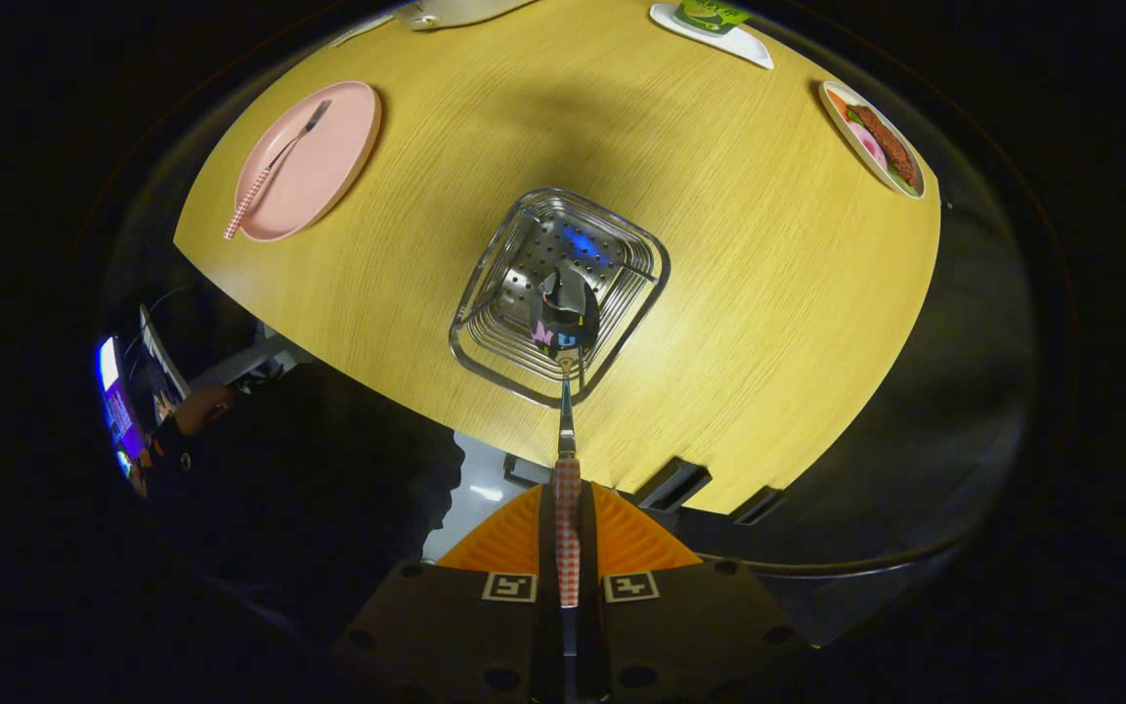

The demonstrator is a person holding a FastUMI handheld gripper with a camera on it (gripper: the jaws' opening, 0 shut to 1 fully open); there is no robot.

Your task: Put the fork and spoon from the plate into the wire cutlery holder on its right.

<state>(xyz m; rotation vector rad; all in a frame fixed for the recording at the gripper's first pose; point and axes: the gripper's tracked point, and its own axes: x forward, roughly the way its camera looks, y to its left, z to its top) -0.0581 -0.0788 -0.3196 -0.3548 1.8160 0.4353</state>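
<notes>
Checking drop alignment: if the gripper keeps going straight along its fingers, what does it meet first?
Likely the wire cutlery holder. The gripper is shut on the spoon, whose bowl hangs over the holder's open top, so the spoon would probably reach the perforated bottom first. Depth is hard to judge here.

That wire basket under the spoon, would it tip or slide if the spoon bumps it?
Probably not tip: the wire cutlery holder looks squat and wide-based. Being thin wire, it may be light and slide on the smooth table. The tongs hold the spoon above it.
</notes>
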